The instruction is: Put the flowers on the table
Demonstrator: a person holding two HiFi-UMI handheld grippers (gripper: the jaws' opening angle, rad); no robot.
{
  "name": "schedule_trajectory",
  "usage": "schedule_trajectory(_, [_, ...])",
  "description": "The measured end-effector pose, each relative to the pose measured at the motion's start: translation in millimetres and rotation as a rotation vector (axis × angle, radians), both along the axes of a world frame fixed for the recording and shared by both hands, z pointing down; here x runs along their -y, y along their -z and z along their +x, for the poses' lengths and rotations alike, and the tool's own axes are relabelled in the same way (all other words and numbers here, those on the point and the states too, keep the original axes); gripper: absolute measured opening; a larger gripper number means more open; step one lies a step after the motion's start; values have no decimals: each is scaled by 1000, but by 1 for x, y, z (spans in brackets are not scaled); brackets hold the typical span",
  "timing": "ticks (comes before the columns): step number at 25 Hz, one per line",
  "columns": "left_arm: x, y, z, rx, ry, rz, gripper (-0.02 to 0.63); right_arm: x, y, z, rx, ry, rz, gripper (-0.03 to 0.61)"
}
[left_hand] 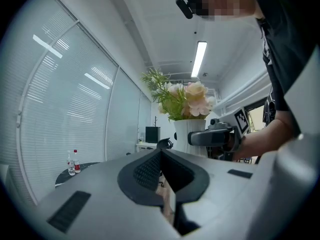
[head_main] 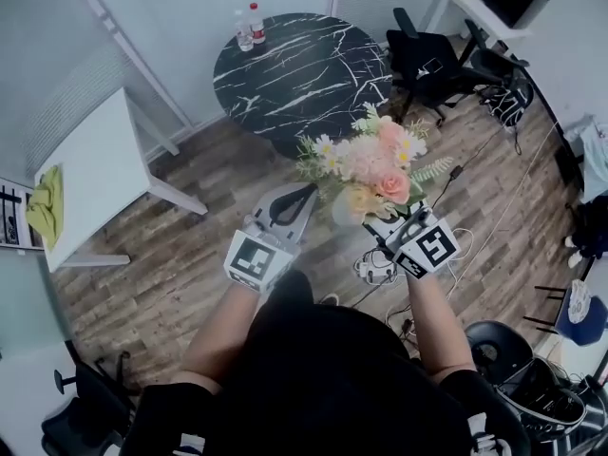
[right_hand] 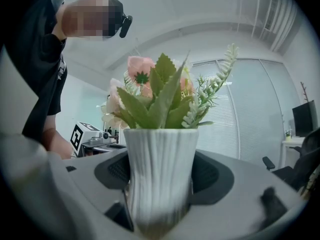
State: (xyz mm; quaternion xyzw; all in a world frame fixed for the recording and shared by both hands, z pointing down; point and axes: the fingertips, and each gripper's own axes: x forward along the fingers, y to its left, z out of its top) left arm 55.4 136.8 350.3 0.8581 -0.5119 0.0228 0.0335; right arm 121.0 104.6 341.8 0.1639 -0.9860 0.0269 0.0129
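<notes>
Two claws are up in front of me, and only one carries anything. My right claw (head_main: 378, 224) pinches the white ribbed vase (right_hand: 160, 164) around its lower body, one pad on either side. The flowers (head_main: 375, 164) stand upright out of it: pink and peach blooms, green leaves and a pale sprig. My left claw (head_main: 290, 205) is pressed together with nothing between its pads, and it hangs just beside the vase, no closer to the round black marble bench (head_main: 304, 69) than the vase is.

As for progress, the flowers are off the ground and in a firm-looking grip, so I judge the pick-up done. The placing is not done. The vase hangs over the wood floor (head_main: 171, 255) on my side of the black bench, near its rim but not above its top.

Two bottles (head_main: 249, 27) stand at the far edge of that bench, well apart from where I would come in. A white bench (head_main: 90, 169) stands off to the left of the black one. The task does not say which bench is meant; I take it to be the black one, since it lies straight ahead. What remains is carrying the vase over the marble, lowering it until its base sits flat, then spreading my right claw.
</notes>
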Motion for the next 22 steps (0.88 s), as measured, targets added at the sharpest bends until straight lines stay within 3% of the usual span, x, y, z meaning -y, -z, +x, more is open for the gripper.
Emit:
schedule_trajectory(13, [70, 2, -92, -20, -80, 5, 12, 63, 8, -92, -20, -81, 17, 341])
schedule_trajectory(22, [94, -3, -122, -22, -114, 4, 12, 84, 7, -113, -20, -136, 30, 341])
